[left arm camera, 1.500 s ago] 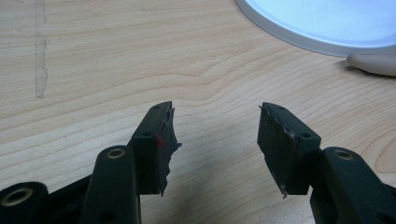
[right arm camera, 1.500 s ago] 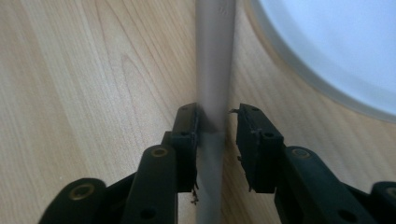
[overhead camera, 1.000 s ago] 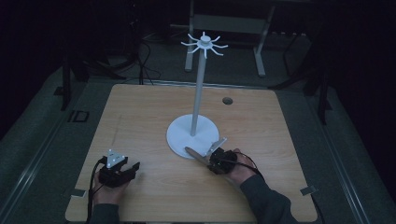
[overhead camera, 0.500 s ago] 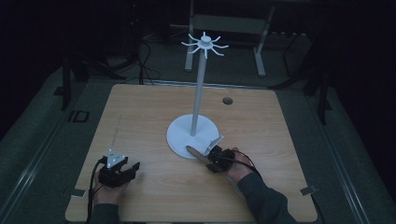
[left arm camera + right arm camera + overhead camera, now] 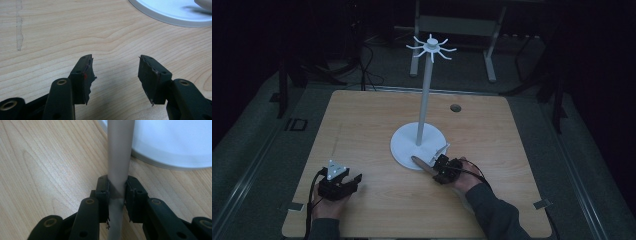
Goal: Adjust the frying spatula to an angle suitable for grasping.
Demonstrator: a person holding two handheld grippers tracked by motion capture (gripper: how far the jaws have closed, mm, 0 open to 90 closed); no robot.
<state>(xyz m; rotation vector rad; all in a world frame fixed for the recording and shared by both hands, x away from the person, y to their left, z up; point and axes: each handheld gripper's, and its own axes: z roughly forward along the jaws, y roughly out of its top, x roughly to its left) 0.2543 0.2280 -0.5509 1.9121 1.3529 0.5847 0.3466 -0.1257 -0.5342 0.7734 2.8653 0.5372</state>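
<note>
the right gripper (image 5: 117, 195) is clamped on a grey rod (image 5: 119, 157) reaching over the white stand base (image 5: 404, 145). the left gripper (image 5: 115, 75) sits apart, jaws spread, on the wooden table (image 5: 362, 120). no writing readable.

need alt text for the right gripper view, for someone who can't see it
Close-up of the right gripper, its two black jaws shut on a smooth grey rod that runs straight up the middle of the frame. Beneath lies a light wooden table, with the curved rim of a white round base at upper right.
</note>
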